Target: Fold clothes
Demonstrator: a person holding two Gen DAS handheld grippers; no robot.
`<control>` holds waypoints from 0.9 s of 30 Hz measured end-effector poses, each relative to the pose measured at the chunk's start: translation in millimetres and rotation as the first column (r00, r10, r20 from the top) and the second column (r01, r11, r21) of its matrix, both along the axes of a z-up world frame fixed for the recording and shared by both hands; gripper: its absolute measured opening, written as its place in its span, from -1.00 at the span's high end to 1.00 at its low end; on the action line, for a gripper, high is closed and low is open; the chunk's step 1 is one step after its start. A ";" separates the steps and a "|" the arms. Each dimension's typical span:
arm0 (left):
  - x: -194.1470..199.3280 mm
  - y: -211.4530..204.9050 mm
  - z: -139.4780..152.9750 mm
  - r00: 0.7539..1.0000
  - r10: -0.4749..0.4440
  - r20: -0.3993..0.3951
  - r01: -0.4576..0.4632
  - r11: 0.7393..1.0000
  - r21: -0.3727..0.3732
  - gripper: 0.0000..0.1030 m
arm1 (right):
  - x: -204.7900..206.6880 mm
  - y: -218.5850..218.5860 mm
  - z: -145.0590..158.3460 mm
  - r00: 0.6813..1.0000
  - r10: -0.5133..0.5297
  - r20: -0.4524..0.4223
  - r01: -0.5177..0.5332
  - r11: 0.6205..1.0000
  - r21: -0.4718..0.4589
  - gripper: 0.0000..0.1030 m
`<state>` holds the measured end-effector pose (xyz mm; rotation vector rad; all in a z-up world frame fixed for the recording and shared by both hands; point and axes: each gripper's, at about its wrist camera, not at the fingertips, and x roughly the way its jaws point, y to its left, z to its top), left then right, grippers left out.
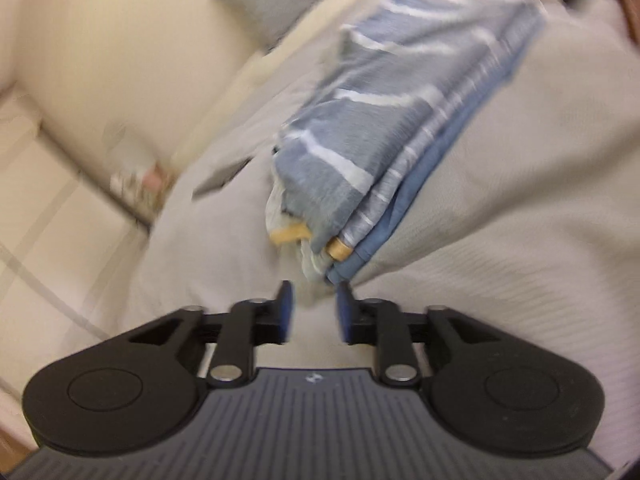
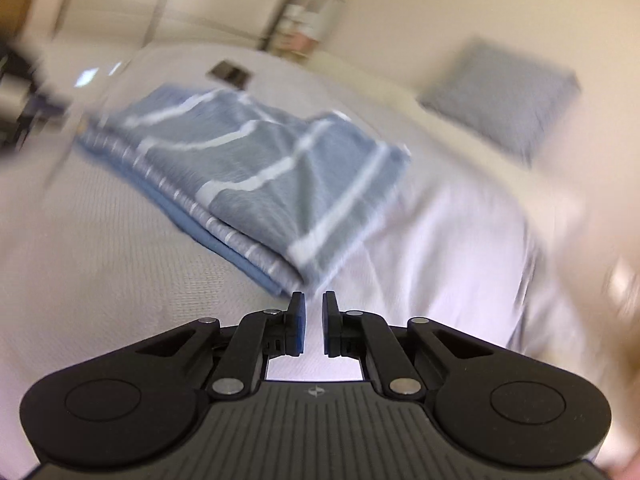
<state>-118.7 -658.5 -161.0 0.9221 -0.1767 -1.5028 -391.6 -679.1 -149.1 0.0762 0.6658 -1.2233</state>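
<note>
A stack of folded blue-grey clothes (image 1: 380, 140) with white stripes lies on the pale bedspread (image 1: 500, 200). Two tan tags (image 1: 339, 249) stick out at its near end. My left gripper (image 1: 314, 304) hovers just short of that end, its jaws apart with nothing between them. In the right wrist view the same stack (image 2: 260, 168) lies ahead and to the left. My right gripper (image 2: 313, 312) sits by its near corner, its pads a narrow gap apart and holding nothing. Both views are blurred by motion.
A grey pillow (image 2: 504, 92) lies at the head of the bed, also seen as a grey pillow (image 1: 276, 0) in the left wrist view. A small dark flat object (image 2: 230, 74) rests on the bedspread beyond the stack. Blurred clutter (image 2: 304, 28) stands against the cream wall.
</note>
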 end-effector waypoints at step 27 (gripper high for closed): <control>-23.1 141.2 82.4 0.680 0.310 -0.665 -0.341 0.936 0.088 -0.98 | -40.8 117.0 68.5 0.878 -0.160 0.452 0.110 0.985 0.133 -0.96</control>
